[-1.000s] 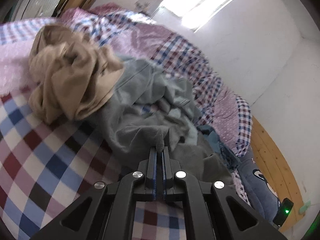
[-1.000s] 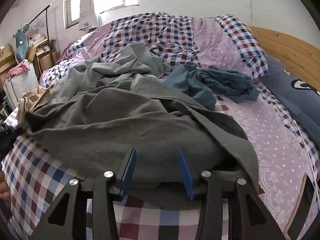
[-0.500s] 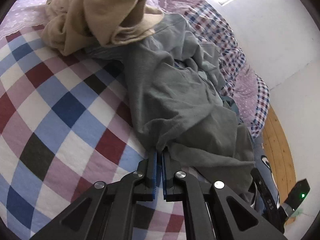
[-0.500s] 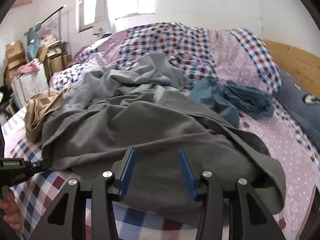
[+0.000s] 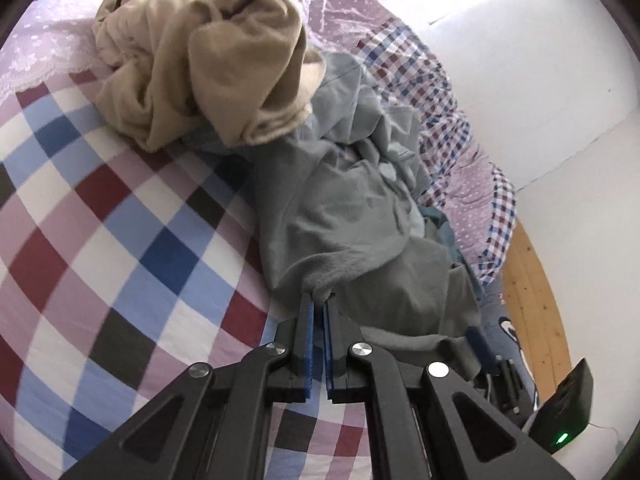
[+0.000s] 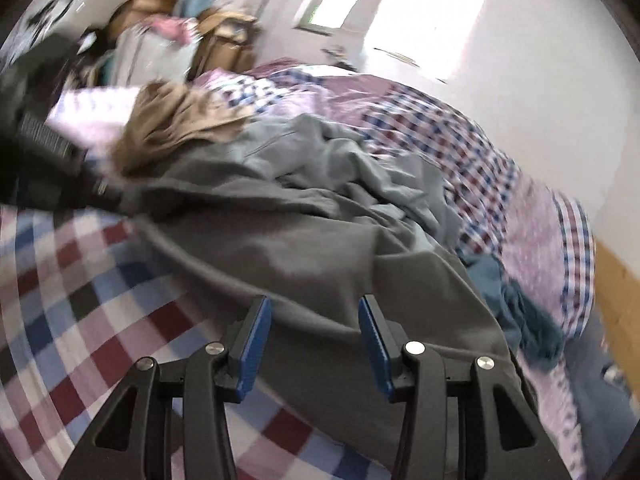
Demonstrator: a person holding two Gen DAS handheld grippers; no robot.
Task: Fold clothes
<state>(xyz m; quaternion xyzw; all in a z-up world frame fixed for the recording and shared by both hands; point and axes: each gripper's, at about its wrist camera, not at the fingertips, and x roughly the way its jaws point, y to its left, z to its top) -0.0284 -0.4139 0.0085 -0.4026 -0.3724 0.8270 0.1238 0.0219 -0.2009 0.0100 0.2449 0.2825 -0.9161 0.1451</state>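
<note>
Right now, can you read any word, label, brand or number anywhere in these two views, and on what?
None can be read.
Grey garment, tan garment, checked bedsheet: no print or tag shows.
Black device with a green light: no readable marking.
Boxes by the wall: too blurred to read.

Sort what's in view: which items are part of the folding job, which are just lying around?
In the job: grey garment, pinched by left gripper; right gripper, open over it; beige clothes; teal garment.
Lying about: checked bedsheet, wooden headboard, cardboard boxes.
</note>
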